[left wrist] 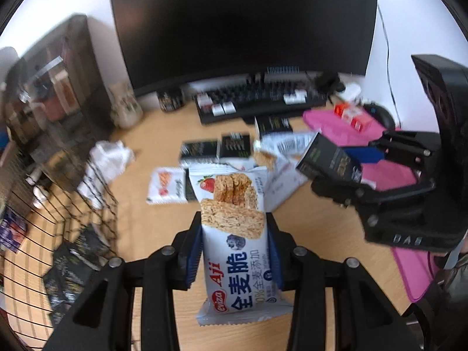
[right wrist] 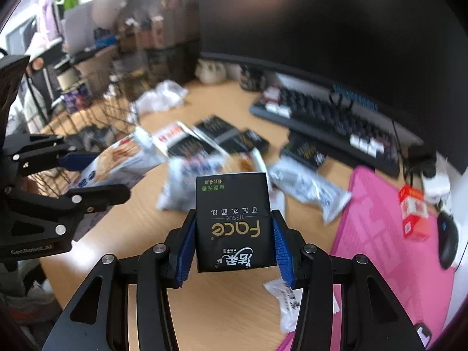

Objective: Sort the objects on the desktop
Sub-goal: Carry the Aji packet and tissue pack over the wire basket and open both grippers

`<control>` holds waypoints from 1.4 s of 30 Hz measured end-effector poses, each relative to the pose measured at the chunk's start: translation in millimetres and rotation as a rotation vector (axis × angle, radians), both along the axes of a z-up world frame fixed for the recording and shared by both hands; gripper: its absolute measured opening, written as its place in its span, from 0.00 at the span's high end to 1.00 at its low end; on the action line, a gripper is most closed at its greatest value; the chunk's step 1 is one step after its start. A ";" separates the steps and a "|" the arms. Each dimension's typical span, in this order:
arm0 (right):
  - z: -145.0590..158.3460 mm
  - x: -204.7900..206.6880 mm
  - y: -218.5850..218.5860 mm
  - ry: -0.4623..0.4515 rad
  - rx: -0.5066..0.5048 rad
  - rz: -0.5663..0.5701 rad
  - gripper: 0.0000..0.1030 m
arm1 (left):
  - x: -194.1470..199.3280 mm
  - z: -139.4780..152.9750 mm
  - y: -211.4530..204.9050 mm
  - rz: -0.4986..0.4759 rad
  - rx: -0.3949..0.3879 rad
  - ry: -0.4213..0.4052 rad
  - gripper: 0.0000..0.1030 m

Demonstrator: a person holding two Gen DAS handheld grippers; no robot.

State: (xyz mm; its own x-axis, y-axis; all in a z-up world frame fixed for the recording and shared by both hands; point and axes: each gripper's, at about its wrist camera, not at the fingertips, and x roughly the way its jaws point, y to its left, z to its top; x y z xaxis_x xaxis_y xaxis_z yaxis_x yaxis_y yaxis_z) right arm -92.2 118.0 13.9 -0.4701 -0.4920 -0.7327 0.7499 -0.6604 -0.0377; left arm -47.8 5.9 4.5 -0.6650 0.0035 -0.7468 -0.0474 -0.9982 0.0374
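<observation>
While clamped: snack packet (left wrist: 234,234) between hand-held gripper (left wrist: 234,251) pads.

Both wrist views look steeply down, close over one cluttered desk (left wrist: 152,146).

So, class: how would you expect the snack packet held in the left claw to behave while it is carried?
The Aji snack packet probably flexes: it is a thin film wrapper, held only at its sides by the left claw. It likely weighs little, as its unsupported end shows no sag. The glossy film may slip.

"Aji" snack pack (left wrist: 237,234); "Face" tissue pack (right wrist: 235,222)
</observation>
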 end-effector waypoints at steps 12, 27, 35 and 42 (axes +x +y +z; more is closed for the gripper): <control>56.1 48.0 -79.8 0.087 -0.085 0.144 0.54 | 42.5 58.8 -65.2 0.133 -0.024 0.139 0.58; 64.1 101.9 -197.4 0.050 -0.129 0.362 0.54 | 114.2 48.9 -193.2 0.438 -0.025 0.130 0.58; 51.1 124.0 -229.6 0.014 -0.123 0.419 0.54 | 129.1 35.4 -205.0 0.448 0.005 0.113 0.58; 48.6 125.5 -238.7 -0.012 -0.120 0.430 0.54 | 131.3 33.4 -206.1 0.457 0.012 0.108 0.58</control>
State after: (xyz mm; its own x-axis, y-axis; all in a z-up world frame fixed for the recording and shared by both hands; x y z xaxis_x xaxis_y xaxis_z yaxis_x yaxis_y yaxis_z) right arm 33.4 -120.7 62.5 -0.1963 -0.7228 -0.6626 0.9571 -0.2881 0.0307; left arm 83.5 -200.1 38.0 -0.6743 -0.2995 -0.6750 0.4009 -0.9161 0.0060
